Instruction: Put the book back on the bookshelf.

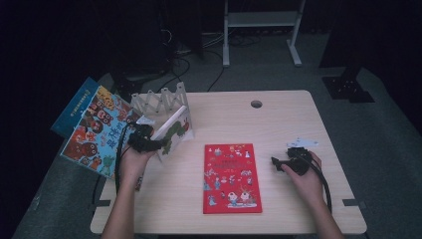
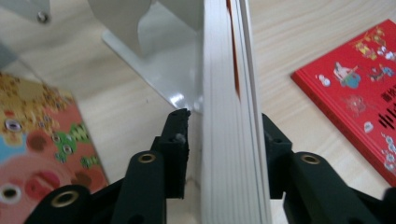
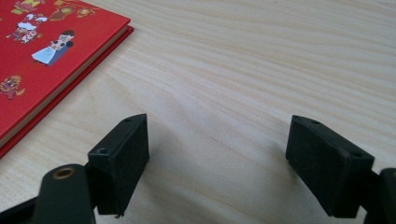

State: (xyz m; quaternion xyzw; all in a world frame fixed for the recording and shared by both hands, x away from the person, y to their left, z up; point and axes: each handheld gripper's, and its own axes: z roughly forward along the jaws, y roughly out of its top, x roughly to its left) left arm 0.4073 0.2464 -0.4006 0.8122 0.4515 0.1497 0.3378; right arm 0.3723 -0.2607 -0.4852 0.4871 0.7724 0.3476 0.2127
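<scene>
At the table's left edge lies a colourful cartoon-covered picture book (image 1: 94, 130); beside it the left gripper (image 1: 158, 145) straddles a white caterpillar-cover book (image 2: 231, 116) standing in a white zigzag metal book rack (image 1: 158, 101), left pad just clear. A red illustrated book (image 1: 232, 178) lies flat mid-table. Near it, the right gripper (image 1: 276, 163) hovers, jaws spread wide.

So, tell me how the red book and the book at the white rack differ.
The red book lies flat on the table, cover up; the white book stands on edge against the rack. The red book lies untouched, while the white book sits between the left gripper jaws, a gap showing at one pad. Both have illustrated covers.
</scene>
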